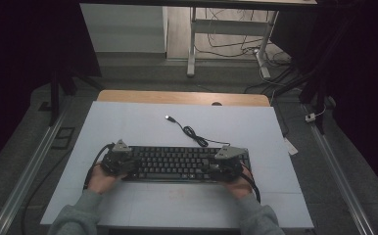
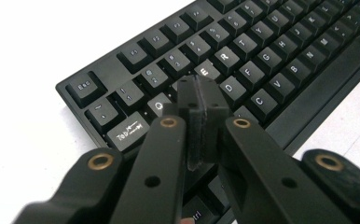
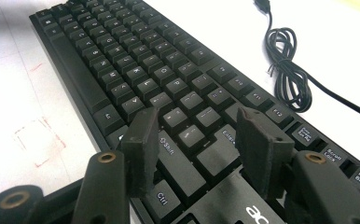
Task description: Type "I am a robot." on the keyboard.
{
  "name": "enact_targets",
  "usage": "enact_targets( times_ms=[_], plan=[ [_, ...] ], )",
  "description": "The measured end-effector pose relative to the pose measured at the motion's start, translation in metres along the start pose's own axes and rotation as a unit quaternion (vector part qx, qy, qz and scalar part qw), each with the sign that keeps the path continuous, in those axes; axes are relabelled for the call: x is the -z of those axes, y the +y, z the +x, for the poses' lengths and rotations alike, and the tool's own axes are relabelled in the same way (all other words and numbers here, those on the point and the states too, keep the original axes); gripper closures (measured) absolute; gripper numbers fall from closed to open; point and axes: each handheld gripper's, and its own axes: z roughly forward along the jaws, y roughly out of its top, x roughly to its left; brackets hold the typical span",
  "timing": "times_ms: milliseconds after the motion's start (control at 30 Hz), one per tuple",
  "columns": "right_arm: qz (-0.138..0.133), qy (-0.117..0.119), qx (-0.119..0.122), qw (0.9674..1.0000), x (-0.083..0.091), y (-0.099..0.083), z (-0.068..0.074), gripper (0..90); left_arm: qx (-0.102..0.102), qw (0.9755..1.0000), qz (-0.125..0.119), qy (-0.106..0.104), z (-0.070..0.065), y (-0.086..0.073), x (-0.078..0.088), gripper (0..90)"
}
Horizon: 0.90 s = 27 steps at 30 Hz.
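The black keyboard (image 1: 177, 164) lies on the table (image 1: 128, 122). The left tongs (image 2: 199, 100) are pinched tight together with nothing inside, over its W key. The right tongs (image 3: 199, 140) are spread apart above its Shift key.

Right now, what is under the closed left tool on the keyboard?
Under the shut left tool lie the keyboard's left keys: Q and E show beside its tip. The key between them is covered, so I cannot read it or tell whether the tool touches it.
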Motion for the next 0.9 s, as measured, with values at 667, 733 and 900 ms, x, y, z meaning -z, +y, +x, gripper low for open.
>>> enact_targets(
  times_ms=[667,733,900],
  plan=[
    [0.005,-0.003,0.002,1.0000,-0.0008,-0.0001,0.0005,49.6,-0.006,0.9998,0.016,0.012,-0.0017,-0.0025,-0.0072,88.4],
    [0.005,-0.003,0.003,1.0000,-0.0009,-0.0001,0.0005,49.6,-0.007,0.9996,0.022,0.016,-0.0019,-0.0033,-0.0091,88.4],
    [0.005,-0.002,0.005,1.0000,-0.0012,0.0000,0.0007,49.6,-0.010,0.9996,0.015,0.019,-0.0034,-0.0032,-0.0081,88.5]
  ],
)
